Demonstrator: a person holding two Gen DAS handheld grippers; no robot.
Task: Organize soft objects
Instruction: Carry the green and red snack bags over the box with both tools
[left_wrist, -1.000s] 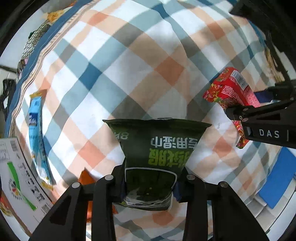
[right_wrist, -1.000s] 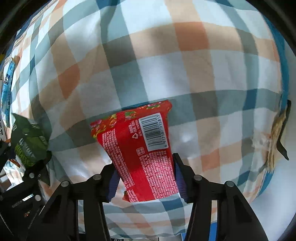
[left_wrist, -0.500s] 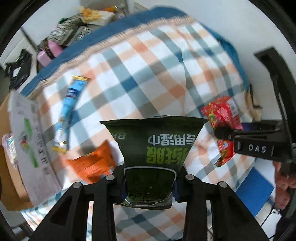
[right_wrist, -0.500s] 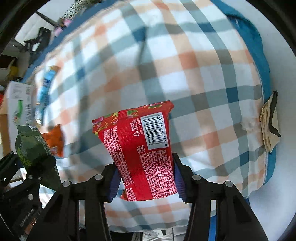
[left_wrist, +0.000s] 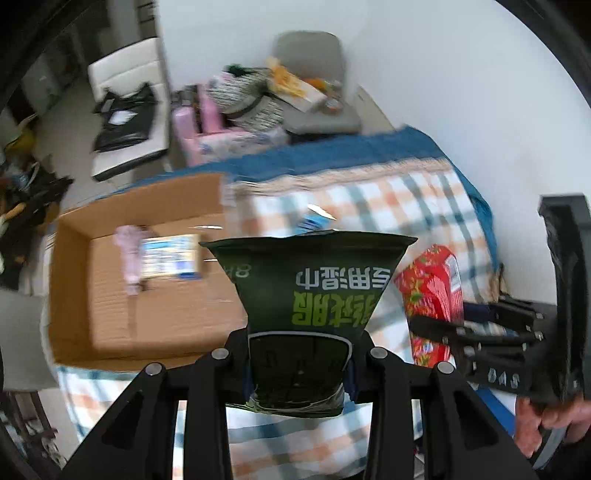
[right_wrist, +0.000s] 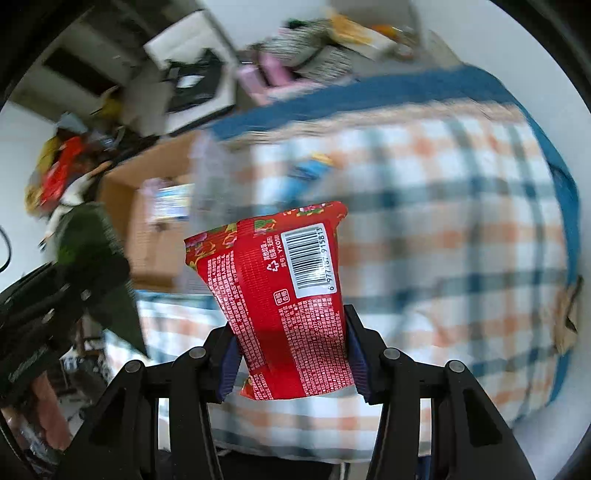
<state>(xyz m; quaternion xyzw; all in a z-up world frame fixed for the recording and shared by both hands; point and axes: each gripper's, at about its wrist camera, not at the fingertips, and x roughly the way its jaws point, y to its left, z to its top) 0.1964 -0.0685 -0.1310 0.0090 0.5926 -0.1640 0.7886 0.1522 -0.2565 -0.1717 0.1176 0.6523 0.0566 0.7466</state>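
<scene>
Only left view shows right tongs (left_wrist: 421, 325) gripping red packet (left_wrist: 432, 280)

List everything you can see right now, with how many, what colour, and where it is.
Soft green wipes packet: one, dark green, clamped in the left tool.
Soft red snack packet: one, red with a barcode, clamped in the right tool.
Open cardboard box: one, brown, left of the bed.
White and blue packet: one, lying inside the box.
Pink item: one, inside the box, too blurred to name.
Blue packet: one, on the bedcover.
Checked bedcover: one, orange, white and blue-grey.
Left tool: black, shut.
Right tool: black, shut.
</scene>
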